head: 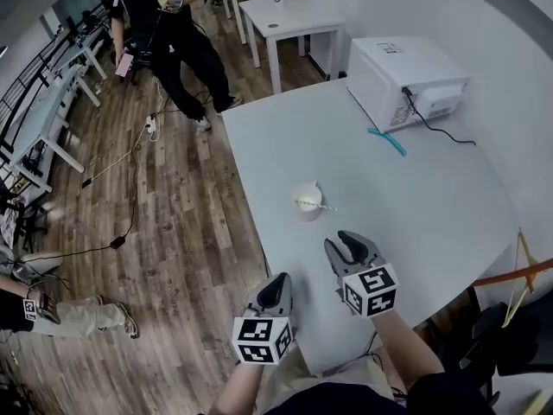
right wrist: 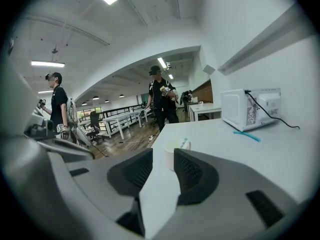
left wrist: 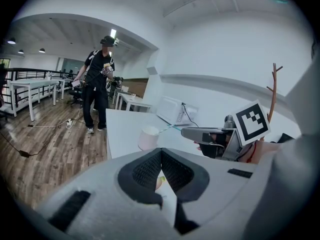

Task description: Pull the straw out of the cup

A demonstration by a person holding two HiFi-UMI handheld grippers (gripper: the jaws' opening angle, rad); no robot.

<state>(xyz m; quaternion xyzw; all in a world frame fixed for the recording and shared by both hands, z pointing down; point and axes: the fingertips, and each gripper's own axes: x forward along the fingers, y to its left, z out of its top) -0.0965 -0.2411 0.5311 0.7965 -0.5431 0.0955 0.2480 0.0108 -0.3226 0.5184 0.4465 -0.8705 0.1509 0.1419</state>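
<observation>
Nearest below the head camera sit the two grippers, side by side at the near edge of the table. The left gripper (head: 278, 280) hangs back over that edge, and its own view shows the jaws drawn together at the tips with nothing gripped that I can make out. The right gripper (head: 345, 243) sits further in over the tabletop. Its jaws stand wide apart and empty, and the cup shows through the gap between them.

The white table (head: 432, 197) fills most of the scene and is mostly bare. A white microwave (head: 402, 76) stands at its far end with a black cable trailing off it. A teal strip (head: 386, 141) lies flat just in front of the microwave, well apart from everything else.

The cup (head: 307, 201) stands upright near the middle of the table, a little nearer its left edge, straight ahead of the right gripper and slightly to its left. The straw (head: 323, 206) is in the cup. It leans low across the rim, and its free end points right, toward the right gripper's side.

As I judge it, the right gripper is the nearer and better lined up. It would have to go forward and close across the straw's free end, then draw it out along that slant. The left gripper is free to steady the cup.
</observation>
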